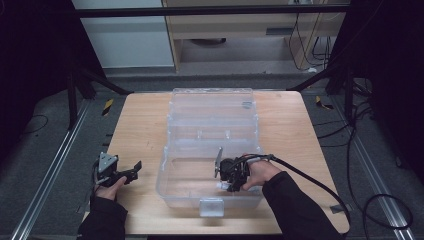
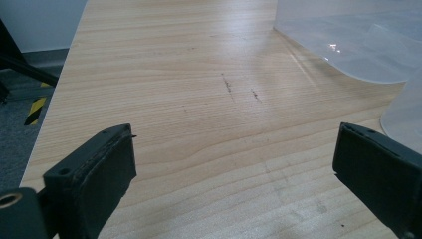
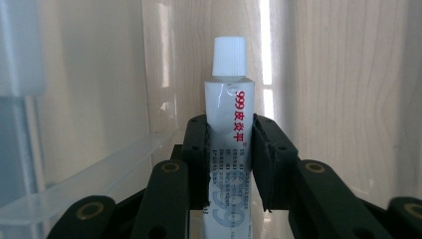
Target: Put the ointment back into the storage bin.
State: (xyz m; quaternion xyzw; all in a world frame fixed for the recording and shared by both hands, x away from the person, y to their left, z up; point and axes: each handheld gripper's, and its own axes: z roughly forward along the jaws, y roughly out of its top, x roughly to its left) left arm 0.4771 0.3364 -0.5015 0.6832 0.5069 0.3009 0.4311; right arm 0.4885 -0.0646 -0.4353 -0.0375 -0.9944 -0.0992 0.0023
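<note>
A clear plastic storage box [image 1: 172,172] stands open in the middle of the wooden table, its lid [image 1: 212,100] laid back on the far side. My right gripper [image 1: 226,186] is inside the box's near compartment, shut on a small white ointment tube [image 3: 229,124] with a ribbed white cap and red print. The tube sticks out past the jaws, cap pointing away. My left gripper [image 1: 136,169] rests low over the table left of the box, open with nothing between its pads [image 2: 107,169]. The box's rounded corner [image 2: 348,45] lies ahead to its right.
The table's left edge [image 2: 54,94] runs close beside the left gripper, with floor and a yellow-black marker beyond. A thick cable [image 1: 310,182] trails from the right gripper across the table's right side. Dark frame struts stand at both far corners.
</note>
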